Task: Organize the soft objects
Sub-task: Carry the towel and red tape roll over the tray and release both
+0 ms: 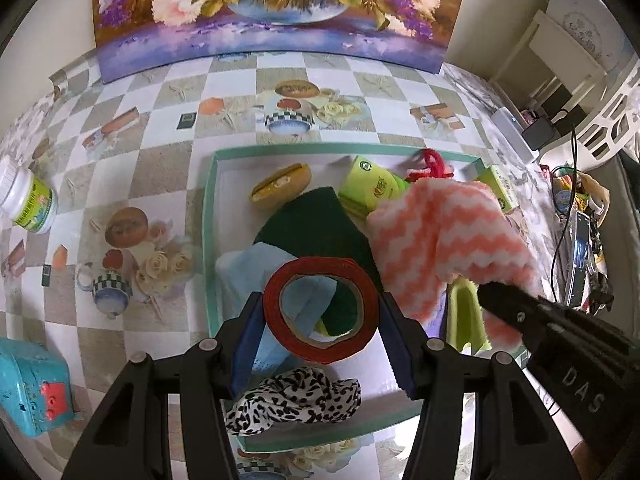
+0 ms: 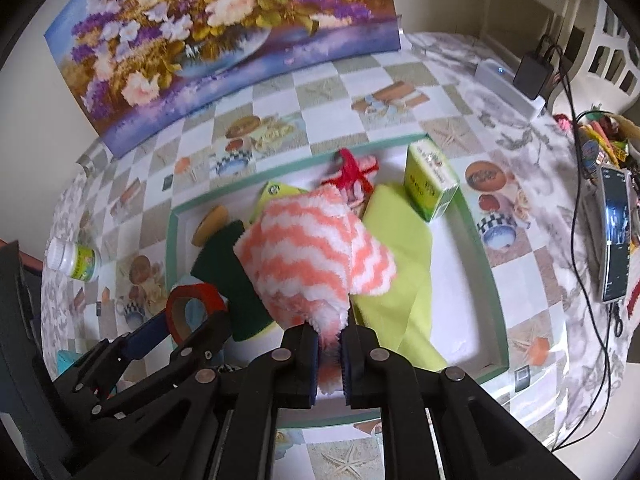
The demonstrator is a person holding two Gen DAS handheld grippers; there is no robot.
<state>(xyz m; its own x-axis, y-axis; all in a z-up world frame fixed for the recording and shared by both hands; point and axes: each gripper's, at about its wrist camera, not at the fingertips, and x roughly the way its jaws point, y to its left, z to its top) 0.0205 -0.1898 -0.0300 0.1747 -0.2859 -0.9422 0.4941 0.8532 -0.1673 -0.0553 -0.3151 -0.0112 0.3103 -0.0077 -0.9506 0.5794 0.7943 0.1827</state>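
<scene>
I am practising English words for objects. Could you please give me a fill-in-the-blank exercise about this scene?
1. The left hand-held gripper holds a roll of ____ tape.
2. The right hand-held gripper pinches a pink and ____ zigzag cloth.
3. Both are above the white tray with the ____ rim.

Missing words: red; white; green

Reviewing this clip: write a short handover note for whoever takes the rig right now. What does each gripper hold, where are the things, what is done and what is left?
Left gripper: closed on the red tape roll, above the teal tray.
Right gripper: shut on a corner of the pink-and-white zigzag cloth, which hangs over the tray.
In the tray: toy bun, dark green cloth, light blue cloth, lime cloth, green box, red yarn bow, leopard-print scrunchie.
Outside it: white bottle, blue toy.
Done: most soft items sit in the tray.
Left: set down cloth and tape.
</scene>
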